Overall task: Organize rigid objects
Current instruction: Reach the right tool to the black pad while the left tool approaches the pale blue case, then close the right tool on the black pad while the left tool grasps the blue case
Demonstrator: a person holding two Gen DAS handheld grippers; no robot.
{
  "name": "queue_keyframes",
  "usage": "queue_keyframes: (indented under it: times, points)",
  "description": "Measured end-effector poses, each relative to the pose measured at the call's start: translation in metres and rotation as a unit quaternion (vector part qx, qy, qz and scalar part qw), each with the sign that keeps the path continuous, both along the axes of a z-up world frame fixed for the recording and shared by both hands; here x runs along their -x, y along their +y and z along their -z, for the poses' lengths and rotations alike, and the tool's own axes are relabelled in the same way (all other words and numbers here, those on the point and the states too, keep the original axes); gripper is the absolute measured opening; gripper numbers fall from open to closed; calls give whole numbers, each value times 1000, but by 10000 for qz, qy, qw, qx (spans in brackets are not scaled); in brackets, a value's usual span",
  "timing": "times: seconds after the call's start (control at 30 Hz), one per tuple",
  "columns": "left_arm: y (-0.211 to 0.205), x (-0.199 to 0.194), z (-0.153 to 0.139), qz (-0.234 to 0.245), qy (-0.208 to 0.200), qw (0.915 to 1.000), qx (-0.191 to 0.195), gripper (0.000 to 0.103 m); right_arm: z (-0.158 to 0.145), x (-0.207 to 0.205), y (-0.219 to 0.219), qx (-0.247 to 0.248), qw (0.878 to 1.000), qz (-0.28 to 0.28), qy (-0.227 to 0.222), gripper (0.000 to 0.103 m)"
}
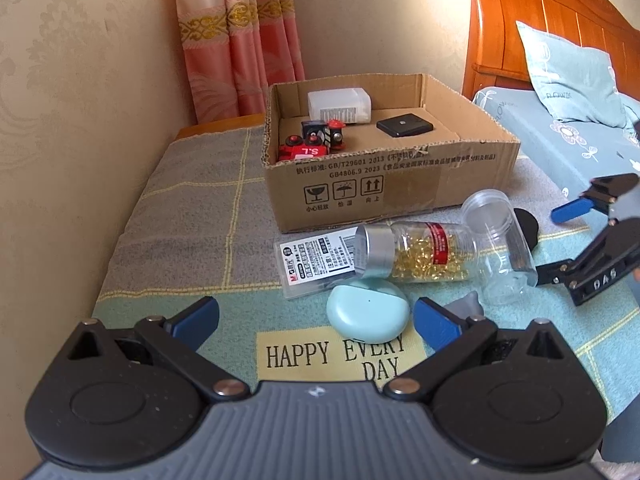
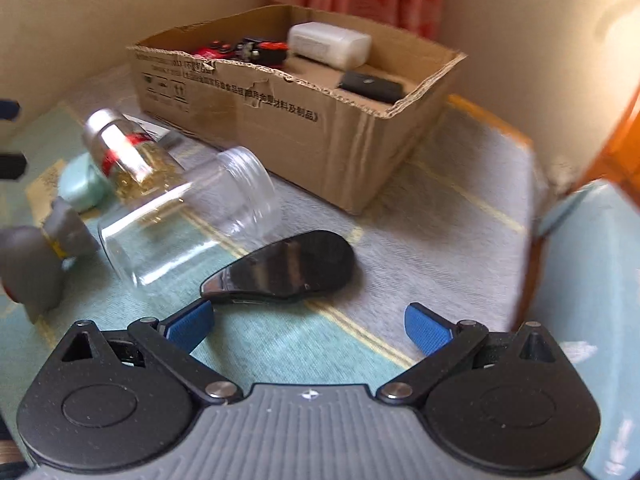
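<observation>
A cardboard box (image 1: 400, 184) (image 2: 320, 136) holds a white container (image 1: 339, 106), a red toy train (image 1: 316, 140) and a black flat case (image 1: 404, 125). In front lie a capsule bottle (image 1: 420, 254) (image 2: 120, 148), an empty clear jar (image 1: 500, 240) (image 2: 188, 216), a plastic lead case (image 1: 316, 262), a mint earbud case (image 1: 366, 312), a grey toy (image 2: 36, 256) and a glossy black oval object (image 2: 288, 268). My left gripper (image 1: 316, 320) is open around the earbud case. My right gripper (image 2: 308, 326) is open just short of the black object; it also shows in the left wrist view (image 1: 560, 240).
The items lie on a checked cloth (image 1: 192, 216) over a small table in a wall corner. A pink curtain (image 1: 240, 40) hangs behind. A bed with a wooden headboard (image 1: 540, 20) and a pillow (image 1: 568, 76) stands at the right.
</observation>
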State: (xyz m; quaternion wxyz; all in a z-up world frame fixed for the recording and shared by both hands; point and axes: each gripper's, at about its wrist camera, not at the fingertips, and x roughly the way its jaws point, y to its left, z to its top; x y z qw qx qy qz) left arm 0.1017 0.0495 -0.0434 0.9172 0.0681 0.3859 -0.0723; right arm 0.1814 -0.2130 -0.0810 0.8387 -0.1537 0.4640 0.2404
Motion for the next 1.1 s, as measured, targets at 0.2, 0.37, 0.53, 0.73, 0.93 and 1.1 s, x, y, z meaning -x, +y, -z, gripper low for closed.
queue_keyframes:
  times: [0.2, 0.37, 0.53, 0.73, 0.93, 1.1]
  points:
    - [-1, -6, 6, -79, 166, 9998, 55, 102, 2, -14, 4, -199, 9982, -561, 49, 103]
    - [-5, -13, 15, 14, 274, 9995, 130, 102, 5, -16, 10, -245, 9969, -748, -33, 103]
    - [-3, -23, 26, 152, 442, 9987, 197, 102, 5, -12, 5, -314, 9970, -690, -143, 103]
    - [4, -39, 34, 174, 600, 9965, 547, 102, 7, -9, 4, -347, 9971, -646, -208, 103]
    - [4, -57, 45, 72, 765, 9928, 916, 102, 6, -8, 5, -331, 9978, -533, -211, 103]
    - [-1, -58, 52, -30, 787, 9950, 609, 102, 6, -8, 8, -297, 9985, -423, -197, 103]
